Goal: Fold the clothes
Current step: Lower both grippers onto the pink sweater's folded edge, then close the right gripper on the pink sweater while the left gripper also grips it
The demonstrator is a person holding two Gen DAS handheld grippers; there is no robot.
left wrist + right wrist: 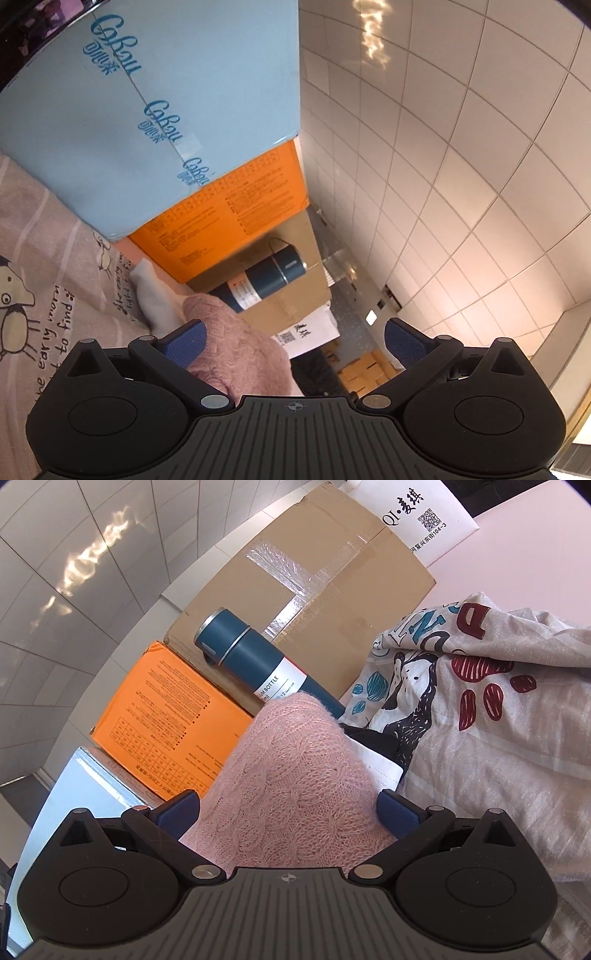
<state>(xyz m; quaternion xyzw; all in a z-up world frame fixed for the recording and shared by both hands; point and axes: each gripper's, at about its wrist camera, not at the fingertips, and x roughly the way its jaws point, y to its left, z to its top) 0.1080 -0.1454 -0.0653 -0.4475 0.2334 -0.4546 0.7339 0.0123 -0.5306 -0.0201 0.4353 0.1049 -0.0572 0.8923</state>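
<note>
Pink knitted sweater (295, 775) sits between our right gripper (288, 812) fingers, both our grippers spread apart; left gripper (293, 343) grips nothing.

Both built the same: matte black plastic bodies on the left gripper (295, 341) and right gripper (288, 812), with a ribbed, grooved centre plate carrying a small white crosshair mark near its top edge. Big rounded housings either side with a smooth raised disc on each, plus triangular cut-outs up near the outer corners and angled black linkage arms pinned with silver round rivets. Fingers (186, 341) tipped with dark blue textured pads (397, 814), kinda knurled looking, same blue on all four
</note>
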